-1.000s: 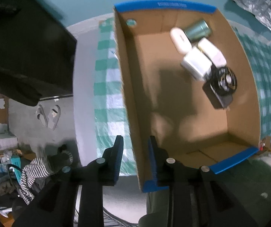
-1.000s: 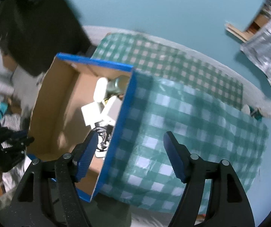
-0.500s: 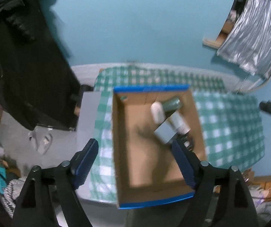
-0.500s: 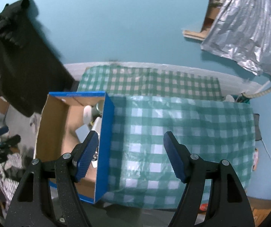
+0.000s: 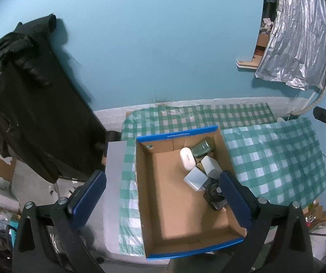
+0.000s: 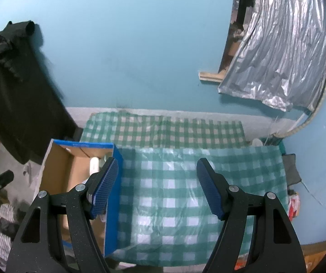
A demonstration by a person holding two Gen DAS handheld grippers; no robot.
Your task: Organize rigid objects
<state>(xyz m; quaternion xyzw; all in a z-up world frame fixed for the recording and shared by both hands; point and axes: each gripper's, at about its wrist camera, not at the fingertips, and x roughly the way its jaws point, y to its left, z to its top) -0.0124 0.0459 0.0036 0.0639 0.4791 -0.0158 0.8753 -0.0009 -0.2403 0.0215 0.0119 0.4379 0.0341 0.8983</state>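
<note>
Both tongs are wide apart and hold nothing: my left gripper [image 5: 163, 195] was narrow at the corner of the cardboard box [image 5: 227, 224] one second ago, and now it is pulled back and high above it. My right gripper [image 6: 157, 186] hangs over the green checked cloth [image 6: 181, 182], also farther than before. Inside the box, the white case [image 5: 187, 158], green can [image 5: 202, 147] and black fan [image 5: 214, 192] lie together along its right wall.

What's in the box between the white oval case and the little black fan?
In the left wrist view, two white blocks lie between the white oval case and the black fan.
</note>
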